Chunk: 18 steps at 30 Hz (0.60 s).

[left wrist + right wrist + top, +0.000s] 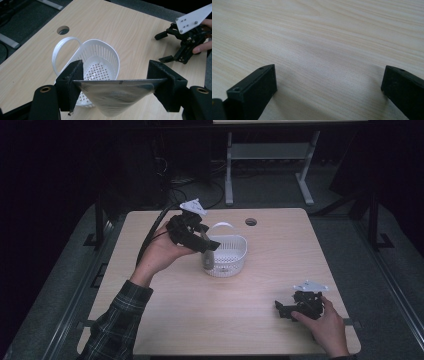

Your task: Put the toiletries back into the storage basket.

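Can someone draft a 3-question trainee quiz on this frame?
1. True or false: the left gripper holds a grey, shiny, flat pouch between its jaws.
2. Where is that pouch relative to the white perforated plastic basket? A) lying inside it B) held beside and above it C) under it
3. Fill in: the right gripper sits low over the light wooden table with its jaws ____.

Key: 1 true; 2 B; 3 open.

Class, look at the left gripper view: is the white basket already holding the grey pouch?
No: the grey pouch is stretched between the left gripper's jaws, while the white basket shows a bare perforated bottom.
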Available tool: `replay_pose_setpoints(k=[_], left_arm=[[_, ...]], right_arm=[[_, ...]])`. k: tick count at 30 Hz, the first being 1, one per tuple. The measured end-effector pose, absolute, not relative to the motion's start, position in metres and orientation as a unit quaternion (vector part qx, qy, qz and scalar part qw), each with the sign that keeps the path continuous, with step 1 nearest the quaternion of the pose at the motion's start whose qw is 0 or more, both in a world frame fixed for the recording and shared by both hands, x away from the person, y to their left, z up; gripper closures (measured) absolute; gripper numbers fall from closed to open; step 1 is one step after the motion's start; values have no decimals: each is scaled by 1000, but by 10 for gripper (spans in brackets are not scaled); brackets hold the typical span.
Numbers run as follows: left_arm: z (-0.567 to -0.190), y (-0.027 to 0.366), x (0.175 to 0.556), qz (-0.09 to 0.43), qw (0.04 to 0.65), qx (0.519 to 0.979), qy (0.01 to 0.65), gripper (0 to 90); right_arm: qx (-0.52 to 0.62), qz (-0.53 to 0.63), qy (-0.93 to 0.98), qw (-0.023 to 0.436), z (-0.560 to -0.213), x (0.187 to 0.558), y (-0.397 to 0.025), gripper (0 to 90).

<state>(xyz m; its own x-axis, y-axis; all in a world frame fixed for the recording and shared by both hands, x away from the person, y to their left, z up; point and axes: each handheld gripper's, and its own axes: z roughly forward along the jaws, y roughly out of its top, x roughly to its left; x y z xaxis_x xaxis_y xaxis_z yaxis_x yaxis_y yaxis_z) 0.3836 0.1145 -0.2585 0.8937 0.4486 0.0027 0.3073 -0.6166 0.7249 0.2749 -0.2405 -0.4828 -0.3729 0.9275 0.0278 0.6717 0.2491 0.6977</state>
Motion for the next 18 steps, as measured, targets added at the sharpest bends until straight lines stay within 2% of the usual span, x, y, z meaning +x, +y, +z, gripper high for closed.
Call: replay_pose_setpoints(k=[18], left_arm=[[-258,107,407,105,386,888,226,292]], right_arm=[[523,319,764,200,-483,275,-240,0]])
